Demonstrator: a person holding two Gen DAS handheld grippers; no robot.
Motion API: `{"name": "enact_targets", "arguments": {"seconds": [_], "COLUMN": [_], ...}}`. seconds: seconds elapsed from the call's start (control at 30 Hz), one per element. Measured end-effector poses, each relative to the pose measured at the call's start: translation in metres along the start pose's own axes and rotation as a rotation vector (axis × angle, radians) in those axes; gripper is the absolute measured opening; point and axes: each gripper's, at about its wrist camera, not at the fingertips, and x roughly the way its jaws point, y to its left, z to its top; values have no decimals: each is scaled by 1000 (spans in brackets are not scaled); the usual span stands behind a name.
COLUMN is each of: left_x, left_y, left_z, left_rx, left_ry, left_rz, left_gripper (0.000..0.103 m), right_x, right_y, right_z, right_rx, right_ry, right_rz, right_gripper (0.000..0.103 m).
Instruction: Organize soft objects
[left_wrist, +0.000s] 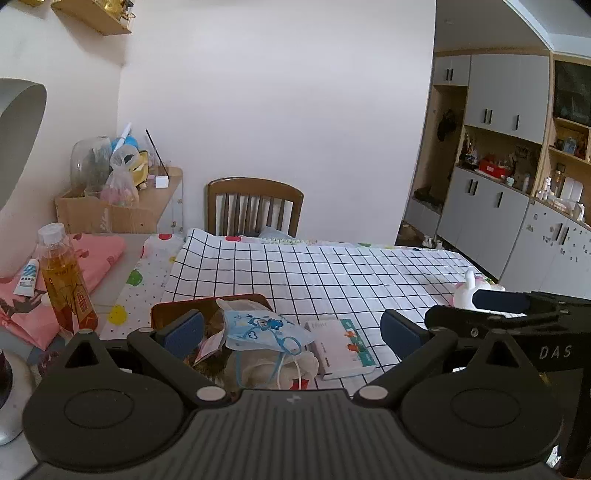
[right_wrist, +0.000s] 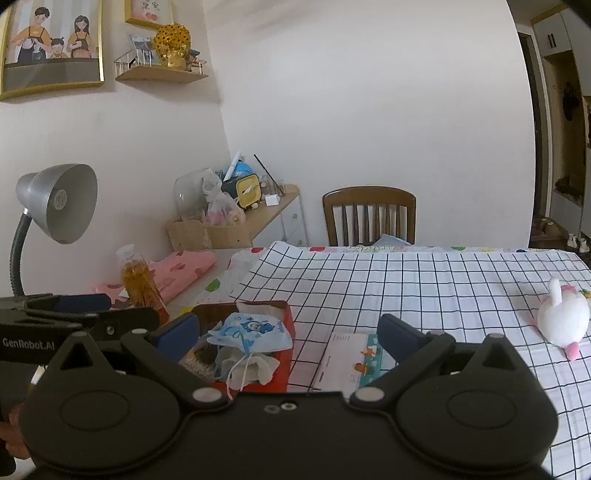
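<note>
Hovering: left gripper (left_wrist: 291, 330) wide, empty | right gripper (right_wrist: 290, 334) wide, empty | red box (right_wrist: 286, 321) holds blue mask (right_wrist: 251, 332) | white plush (right_wrist: 563, 319) apart on checked cloth (right_wrist: 406, 280)

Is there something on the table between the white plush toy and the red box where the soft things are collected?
Yes. A small pink-and-teal booklet lies flat beside the red box, between it and the white plush toy. Otherwise only checked tablecloth shows.
</note>
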Motion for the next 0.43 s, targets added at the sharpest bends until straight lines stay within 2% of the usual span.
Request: {"name": "enact_targets", "arguments": {"seconds": [0.43], "left_x": [3], "left_y": [-6], "left_z": [-1], "left_rx": [14], "left_ry": [-4], "left_rz": [-1], "left_gripper": [102], "right_x": [-2], "right_y": [-4], "right_z": [-2], "right_rx": [1], "right_ry": [17], "right_rz": [-6], "right_gripper": [103]}}
